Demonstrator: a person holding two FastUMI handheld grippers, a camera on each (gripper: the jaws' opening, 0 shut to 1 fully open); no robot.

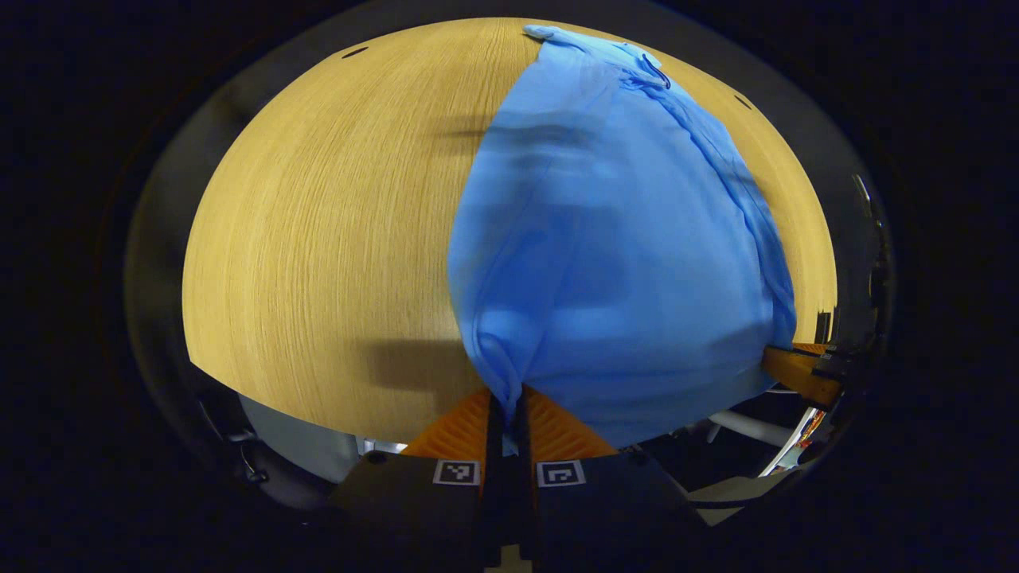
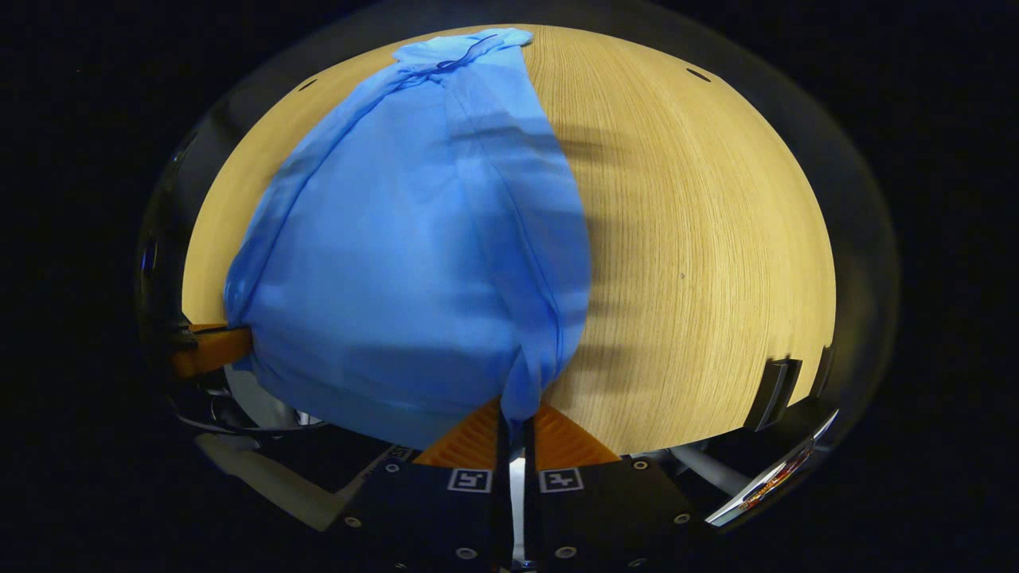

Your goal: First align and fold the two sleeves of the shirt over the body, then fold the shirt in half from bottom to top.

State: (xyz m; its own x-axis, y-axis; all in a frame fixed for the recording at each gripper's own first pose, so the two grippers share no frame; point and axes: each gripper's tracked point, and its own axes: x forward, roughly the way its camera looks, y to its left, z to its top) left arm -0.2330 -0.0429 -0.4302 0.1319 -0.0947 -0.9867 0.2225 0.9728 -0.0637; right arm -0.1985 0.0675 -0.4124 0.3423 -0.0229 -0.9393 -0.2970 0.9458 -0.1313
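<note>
A light blue shirt (image 1: 613, 263) is stretched over the wooden table (image 1: 318, 239), its collar end at the far side and its near hem lifted. My left gripper (image 1: 508, 402) is shut on the hem's left corner. In the right gripper view the same shirt (image 2: 414, 255) runs away from me, and my right gripper (image 2: 517, 418) is shut on the hem's right corner. The other gripper (image 1: 800, 370) holds the far corner at the right edge of the left gripper view, and the left one appears as the other gripper (image 2: 211, 346) at the left edge here.
Bare wood lies left of the shirt in the left gripper view and on the table (image 2: 716, 239) right of it in the right gripper view. The table's near edge runs just below both grippers, with booth frame parts (image 2: 776, 390) beyond it.
</note>
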